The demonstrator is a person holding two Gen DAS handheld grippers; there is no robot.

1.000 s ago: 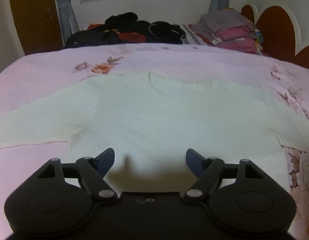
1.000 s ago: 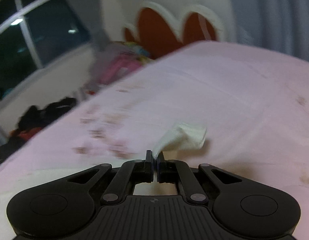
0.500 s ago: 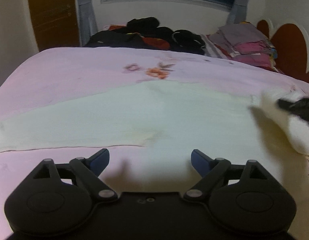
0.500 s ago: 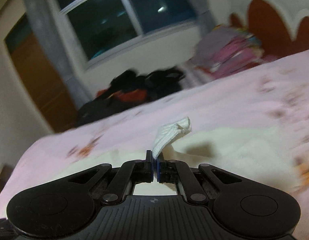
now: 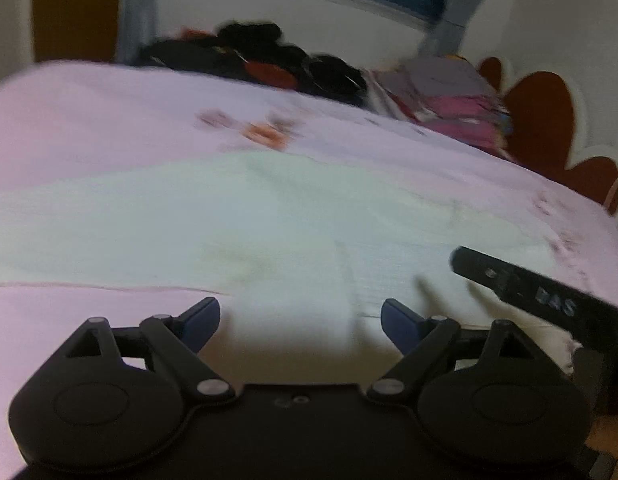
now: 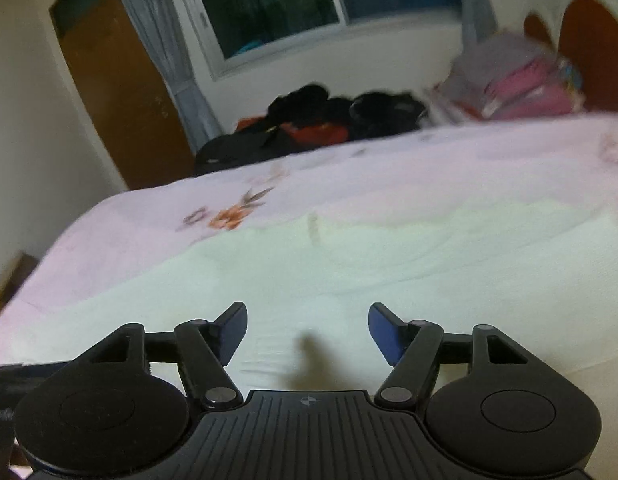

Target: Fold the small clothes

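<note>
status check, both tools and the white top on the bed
Right tool jaws opening, nothing between them. Left tool jaws closing slightly, empty. White top lies flat on the pink bedsheet. Nothing in the way.

The garment (image 5: 269,220) lay spread on the bed (image 5: 89,120); a clothes heap (image 5: 269,60) sat behind it, folded stack (image 5: 457,100) to the right.

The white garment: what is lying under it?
The white garment lies spread on the pink floral bedsheet, which shows all around it. The part of the sheet beneath the cloth is covered, so anything else there cannot be seen.
</note>
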